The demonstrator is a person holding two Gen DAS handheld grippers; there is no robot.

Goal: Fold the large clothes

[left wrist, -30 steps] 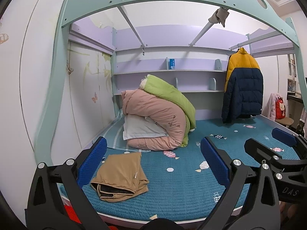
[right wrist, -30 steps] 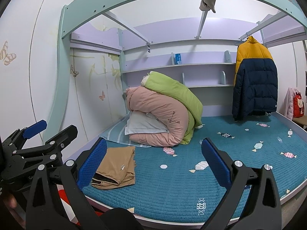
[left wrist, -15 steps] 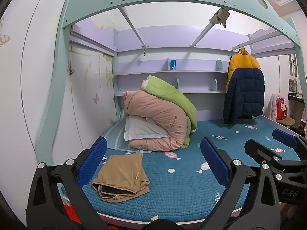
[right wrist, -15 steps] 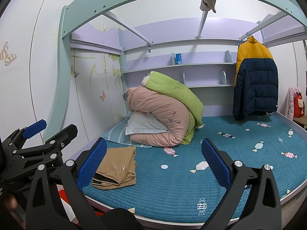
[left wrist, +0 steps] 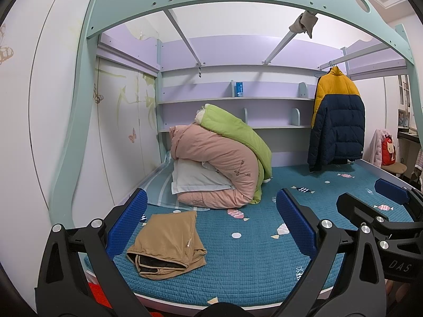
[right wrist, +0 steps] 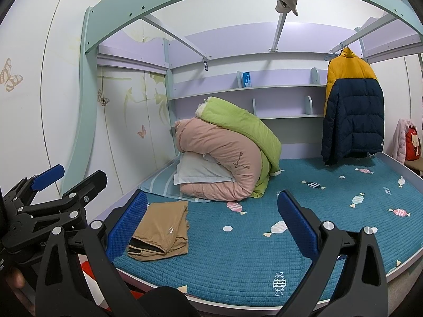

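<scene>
The bed [left wrist: 264, 264] is carrying rolled quilts [left wrist: 219, 166] toward its far left corner. Tan trousers [left wrist: 169, 240] are lying folded near the front left edge, so folding looks finished. The left gripper [left wrist: 211, 227] and right gripper [right wrist: 211, 224] are hovering spread, gripping nothing.
</scene>
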